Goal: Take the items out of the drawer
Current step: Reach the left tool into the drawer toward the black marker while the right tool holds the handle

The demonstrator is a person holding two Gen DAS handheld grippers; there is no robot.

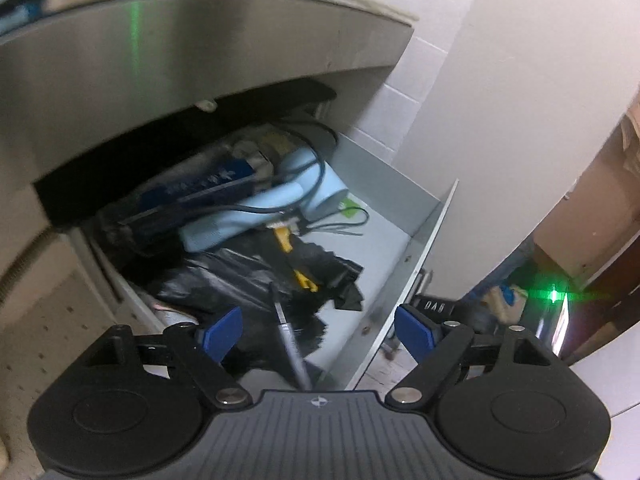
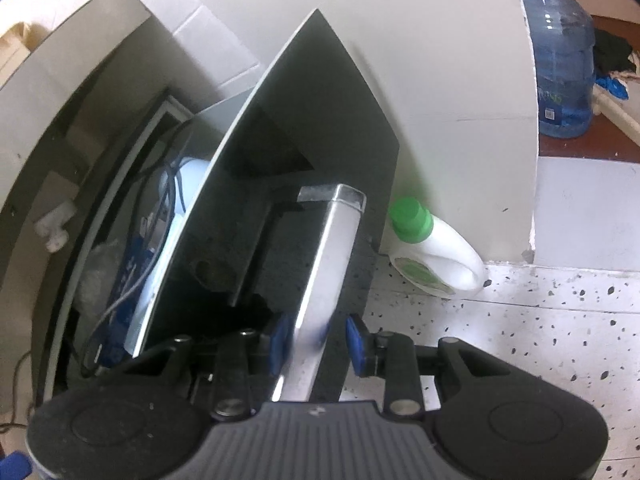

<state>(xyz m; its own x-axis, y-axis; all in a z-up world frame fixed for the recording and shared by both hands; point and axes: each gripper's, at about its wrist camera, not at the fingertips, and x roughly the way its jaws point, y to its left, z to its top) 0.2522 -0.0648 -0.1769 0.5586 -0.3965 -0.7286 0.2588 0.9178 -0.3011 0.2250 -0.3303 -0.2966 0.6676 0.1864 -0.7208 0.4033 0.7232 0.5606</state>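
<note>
The right gripper (image 2: 318,340) clamps the drawer handle (image 2: 326,280), holding the drawer (image 1: 384,200) open. The left gripper (image 1: 318,332), fingers wide and empty, hovers above the clutter near the drawer's front edge: black bag (image 1: 240,276), pen (image 1: 290,344), tangled cable (image 1: 316,172). Risk: the cable snags and drags neighbouring items out.

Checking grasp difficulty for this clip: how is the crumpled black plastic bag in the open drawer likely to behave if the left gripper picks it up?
The black plastic bag looks thin and crumpled, so it is probably floppy and light and would sag from the pinch. Its glossy film may slip between the fingers. A yellow-handled tool and a pen lie on it, so lifting could drag or spill them.
</note>
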